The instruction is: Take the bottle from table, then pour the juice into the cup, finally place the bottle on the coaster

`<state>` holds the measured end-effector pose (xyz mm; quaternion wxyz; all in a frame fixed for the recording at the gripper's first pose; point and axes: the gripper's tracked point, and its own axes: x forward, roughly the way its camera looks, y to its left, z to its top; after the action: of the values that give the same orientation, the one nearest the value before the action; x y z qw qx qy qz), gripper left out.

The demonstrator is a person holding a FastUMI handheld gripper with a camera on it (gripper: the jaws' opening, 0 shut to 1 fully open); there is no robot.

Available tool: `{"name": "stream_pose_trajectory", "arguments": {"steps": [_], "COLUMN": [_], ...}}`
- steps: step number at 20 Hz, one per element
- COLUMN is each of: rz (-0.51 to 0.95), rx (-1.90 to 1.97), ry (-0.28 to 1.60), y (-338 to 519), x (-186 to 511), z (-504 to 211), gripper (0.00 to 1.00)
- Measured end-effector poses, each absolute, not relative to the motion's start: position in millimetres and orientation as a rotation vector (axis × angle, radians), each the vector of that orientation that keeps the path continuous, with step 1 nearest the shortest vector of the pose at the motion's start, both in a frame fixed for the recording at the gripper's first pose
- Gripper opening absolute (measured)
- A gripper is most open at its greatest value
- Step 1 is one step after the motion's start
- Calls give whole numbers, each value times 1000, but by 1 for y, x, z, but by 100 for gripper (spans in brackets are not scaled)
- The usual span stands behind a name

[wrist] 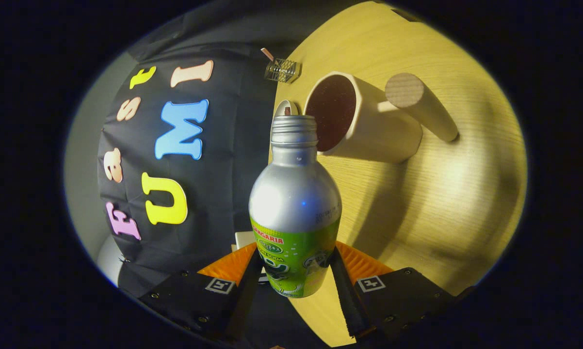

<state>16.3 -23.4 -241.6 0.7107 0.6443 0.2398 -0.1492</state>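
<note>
My gripper (295, 271) is clamped with both fingers on the silver aluminium bottle with green label (295, 213), tilted so its open mouth sits beside the white ceramic cup (369, 131) rim (dark inside). If I misalign, juice may spill onto the wooden table (456, 203).

Screwed tool (294, 271) housings with square markers

glossy metal bottle (295, 203), matt cup (369, 128), wood-grain table (446, 203).
</note>
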Motion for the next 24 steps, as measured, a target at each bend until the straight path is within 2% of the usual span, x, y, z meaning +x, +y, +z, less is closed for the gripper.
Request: {"name": "stream_pose_trajectory", "arguments": {"steps": [16,24], "rz": [-355,-374], "rx": [786,513], "ry": [505,449], "y": [-37,-37], "x": [10,39], "z": [-250,-236], "gripper": [77,77]}}
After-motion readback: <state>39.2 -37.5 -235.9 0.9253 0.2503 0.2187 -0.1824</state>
